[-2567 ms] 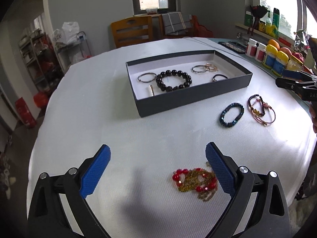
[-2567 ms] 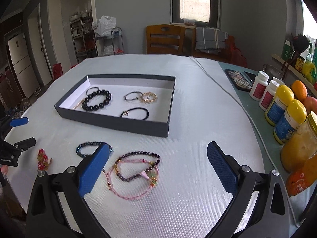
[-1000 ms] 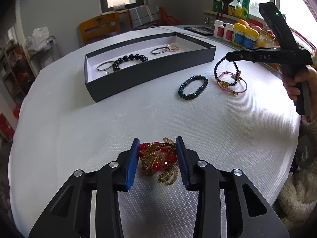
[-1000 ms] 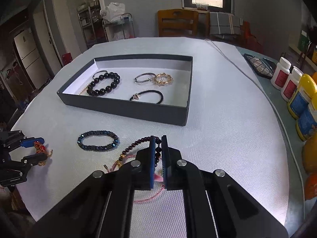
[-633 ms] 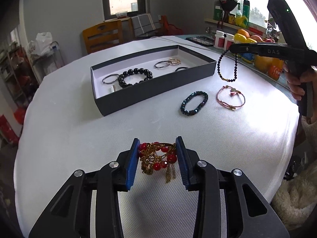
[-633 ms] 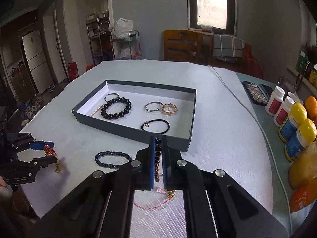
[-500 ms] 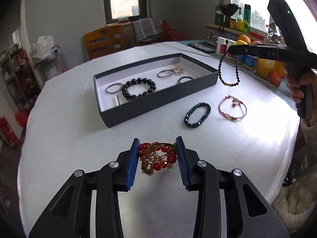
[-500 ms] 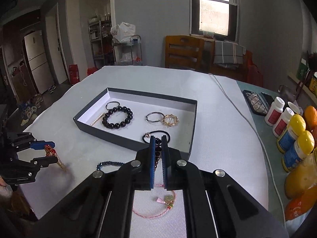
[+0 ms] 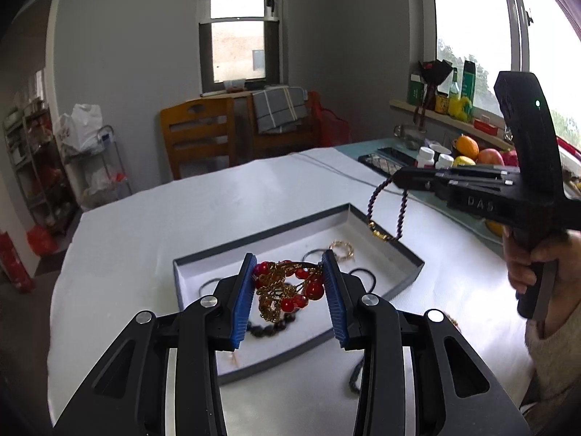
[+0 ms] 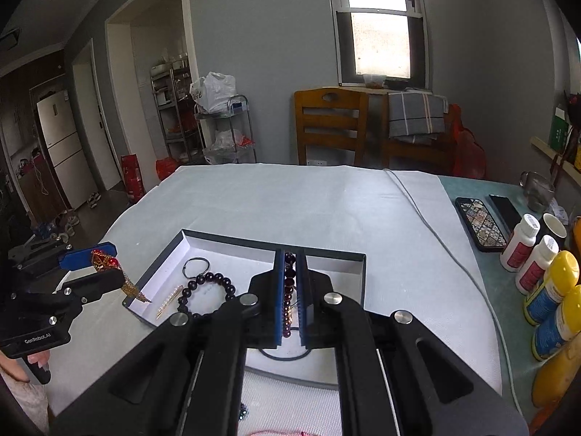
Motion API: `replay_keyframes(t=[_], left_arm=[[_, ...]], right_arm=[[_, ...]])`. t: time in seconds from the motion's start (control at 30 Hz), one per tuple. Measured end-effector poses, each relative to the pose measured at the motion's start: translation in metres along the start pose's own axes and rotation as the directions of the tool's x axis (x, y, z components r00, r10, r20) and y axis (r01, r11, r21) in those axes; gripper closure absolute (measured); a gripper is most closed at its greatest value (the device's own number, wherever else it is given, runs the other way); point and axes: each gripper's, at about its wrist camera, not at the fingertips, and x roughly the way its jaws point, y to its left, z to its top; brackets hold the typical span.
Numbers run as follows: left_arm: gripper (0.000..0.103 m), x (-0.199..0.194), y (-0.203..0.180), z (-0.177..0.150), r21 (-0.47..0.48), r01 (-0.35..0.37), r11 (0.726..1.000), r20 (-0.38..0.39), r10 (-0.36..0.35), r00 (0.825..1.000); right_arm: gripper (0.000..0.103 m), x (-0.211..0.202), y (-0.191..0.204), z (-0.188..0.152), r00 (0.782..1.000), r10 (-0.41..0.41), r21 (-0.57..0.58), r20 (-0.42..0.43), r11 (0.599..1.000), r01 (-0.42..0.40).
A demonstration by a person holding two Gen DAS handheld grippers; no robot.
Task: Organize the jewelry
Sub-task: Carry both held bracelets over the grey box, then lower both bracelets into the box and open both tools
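Between the blue pads of the left gripper [image 9: 288,292] a red-and-gold bracelet [image 9: 287,287] is hanging, pinched at its sides, its gold chain dangling just above the white floor of the dark jewelry box [image 9: 406,254] that is lying below and ahead of the jaws. The right gripper [image 10: 289,298] is clamping a dark purple bead bracelet [image 10: 289,290] in a nearly shut pinch, the loop drooping over the same box. Judging from this, both pieces are being carried to the box; to do it well, each should be lowering toward a bare patch of white lining, apart from the black bead bracelet [image 10: 208,292] and thin rings already lying there, before the jaws are easing apart, so the loose chain is not snagging. Farther out, a pink cord bracelet [image 10: 276,433] is waiting on the white tablecloth [image 10: 326,203], beneath the right jaws.
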Motion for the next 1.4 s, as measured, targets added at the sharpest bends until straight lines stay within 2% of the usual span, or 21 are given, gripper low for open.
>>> replay_keyframes(t=[0.13,0.23,0.33,0.43,0.6,0.9,1.1,1.4], left_arm=[[0.064,0.034,-0.007,0.004,-0.035,0.03,0.999,-0.031,-0.031,0.999],[0.064,0.063,-0.014,-0.009,-0.054,0.075,0.996,-0.081,-0.08,0.994],[0.064,0.083,-0.02,-0.025,-0.043,0.078,0.996,-0.134,-0.083,0.987],[0.064,0.094,-0.021,-0.037,-0.029,0.08,0.996,-0.179,-0.084,0.98],[0.064,0.106,-0.022,-0.049,-0.02,0.098,0.995,-0.222,-0.1,0.97],[0.064,0.116,-0.017,-0.049,-0.038,0.108,0.993,-0.222,-0.114,0.968],[0.064,0.121,-0.017,-0.049,-0.057,0.12,0.991,-0.221,-0.13,0.967],[0.063,0.12,-0.019,-0.051,-0.048,0.109,0.993,-0.211,-0.117,0.971]], right_arm=[[0.097,0.018,-0.012,-0.009,1.0,0.003,0.044,-0.026,0.999,-0.002],[0.097,0.033,-0.019,-0.02,0.998,-0.003,0.043,-0.069,0.999,0.006],[0.097,0.045,-0.023,-0.03,0.994,-0.012,0.027,-0.107,1.0,0.015],[0.097,0.051,-0.026,-0.036,0.991,-0.009,0.031,-0.133,0.999,0.013],[0.097,0.043,-0.018,-0.039,0.993,-0.002,0.012,-0.115,1.0,0.003],[0.097,0.064,-0.022,-0.045,0.984,-0.049,0.0,-0.171,0.999,0.05],[0.097,0.07,-0.028,-0.047,0.98,-0.086,0.006,-0.179,0.996,0.088],[0.097,0.082,-0.025,-0.053,0.977,-0.084,-0.019,-0.196,0.996,0.082]])
